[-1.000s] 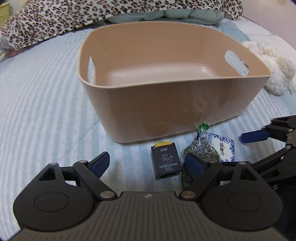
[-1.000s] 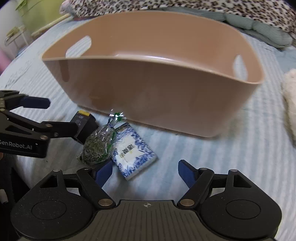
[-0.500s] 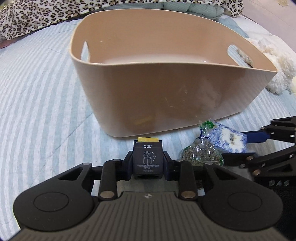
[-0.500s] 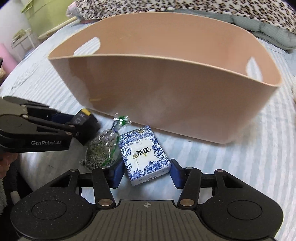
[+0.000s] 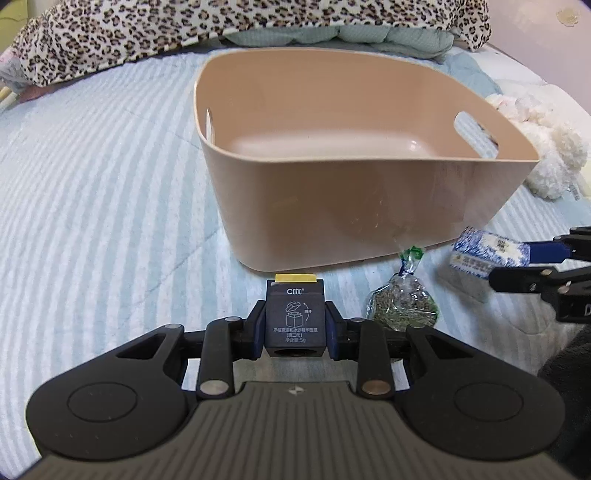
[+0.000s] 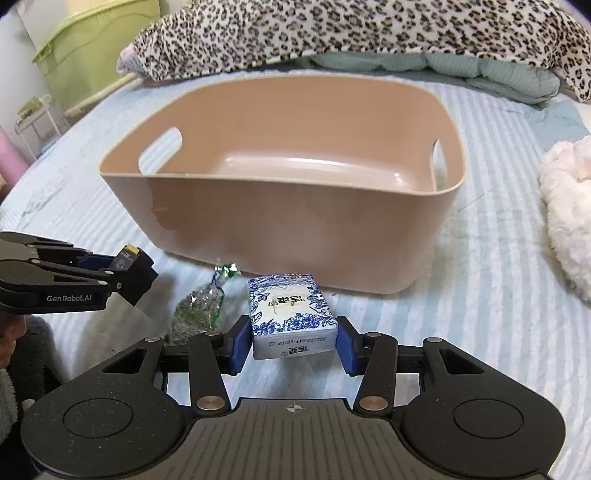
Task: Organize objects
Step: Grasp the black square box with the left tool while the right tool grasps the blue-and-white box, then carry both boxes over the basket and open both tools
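Striped pale-blue bedding (image 5: 92, 206) covers the whole working surface, with a leopard-print blanket (image 5: 221, 26) heaped along the far edge and a mint quilted cover (image 6: 443, 66) tucked under it. Sitting in the middle of the bed is one tan plastic storage tub with cut-out handles (image 5: 369, 206), and nothing shows on its floor from either camera.

Left wrist view first: the left gripper (image 5: 295, 325) has its blue pads clamped on a small dark grey box with a yellow tab and white printed lettering (image 5: 295, 317), held just short of the tub's near wall. Off to its right, a clear cellophane bag of green dried herbs tied with a green twist (image 5: 402, 306) lies on the bedding near the tub.

Over to the right wrist view: the right gripper (image 6: 291, 341) is pinched onto a blue-and-white floral tissue packet (image 6: 291, 317), pads pressed against both of its sides, close to the tub's front wall. This camera catches the herb bag (image 6: 199, 310) lying just left of the packet, and the left gripper (image 6: 129, 273) from the side with the dark box (image 6: 136, 273) raised off the bed.

Only the right view picks up a lime-green plastic bin (image 6: 92, 48) at the upper left, beyond the bed. A fluffy white plush (image 5: 546, 158) sits right of the tub in both views.

Count: one tub, one box, one tissue packet, one herb bag, two grippers.
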### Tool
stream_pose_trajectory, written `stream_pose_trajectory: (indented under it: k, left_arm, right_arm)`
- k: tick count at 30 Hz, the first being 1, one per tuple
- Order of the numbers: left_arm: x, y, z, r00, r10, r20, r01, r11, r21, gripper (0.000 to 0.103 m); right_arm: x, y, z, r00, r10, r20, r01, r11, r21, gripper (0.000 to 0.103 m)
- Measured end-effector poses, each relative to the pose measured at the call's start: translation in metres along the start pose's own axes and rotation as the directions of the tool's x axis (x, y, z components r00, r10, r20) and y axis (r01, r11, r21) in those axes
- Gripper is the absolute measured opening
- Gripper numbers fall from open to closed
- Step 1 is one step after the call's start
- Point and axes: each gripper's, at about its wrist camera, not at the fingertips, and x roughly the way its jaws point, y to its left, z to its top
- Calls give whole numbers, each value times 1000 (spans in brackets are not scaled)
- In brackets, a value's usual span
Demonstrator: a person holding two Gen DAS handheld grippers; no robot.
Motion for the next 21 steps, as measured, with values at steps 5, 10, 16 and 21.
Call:
stream_pose_trajectory:
  k: [5, 10, 16, 21]
  left_arm:
    - [-27, -4, 4, 998, -1, 62, 0, 1000, 20, 33]
    - [-59, -2, 19, 989, 9, 149, -15, 999, 37, 33]
    - [-78, 8, 51, 969, 33, 246, -37, 999, 14, 33]
    - [-73, 18, 88, 954, 49, 296, -58, 998, 21, 33]
  right_arm:
    - [-27, -6, 3, 999, 22, 48, -22, 1000, -3, 45]
    - [-61, -9, 11, 992, 38, 119, -36, 999, -23, 45]
    - [-89, -19, 37, 972, 35, 234, -33, 999, -11, 45]
    - [-86, -34, 72, 958, 20, 285, -20, 1000, -2, 45]
